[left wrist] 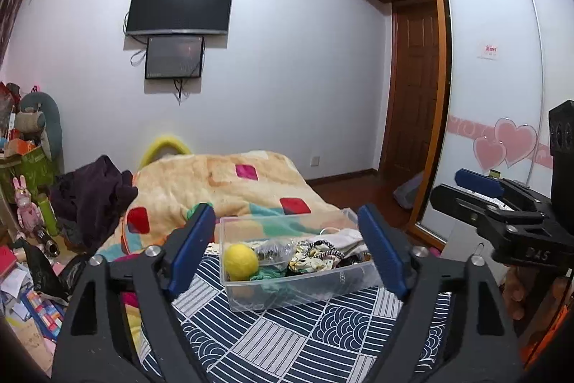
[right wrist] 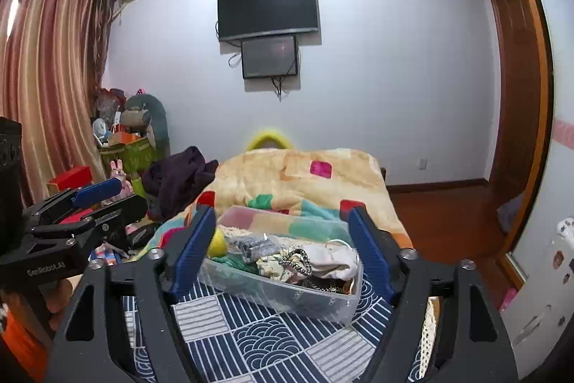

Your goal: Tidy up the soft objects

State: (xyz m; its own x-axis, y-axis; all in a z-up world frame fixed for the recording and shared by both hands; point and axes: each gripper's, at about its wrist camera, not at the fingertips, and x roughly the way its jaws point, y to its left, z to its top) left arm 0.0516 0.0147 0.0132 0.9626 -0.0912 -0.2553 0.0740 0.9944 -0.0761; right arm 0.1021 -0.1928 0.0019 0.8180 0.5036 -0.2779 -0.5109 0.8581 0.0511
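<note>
Left gripper (left wrist: 287,252) and right gripper (right wrist: 283,252) hover with fingers spread, empty. Between them, a clear plastic box (left wrist: 297,289) of soft items, including a yellow felt ball (left wrist: 241,262), sits on the bed's navy patterned cloth (left wrist: 287,340). A careless grab could tip the light box.

Pretty clearly a home bedroom: bed (left wrist: 222,182) with blanket, wall TV (left wrist: 179,6), sliding wardrobe (left wrist: 491,78), curtains (right wrist: 46,70).

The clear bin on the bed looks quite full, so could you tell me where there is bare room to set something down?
Free: the blue patterned cloth in front of the clear bin. Crowded: the bin itself, packed with the yellow ball and fabric pieces.
</note>
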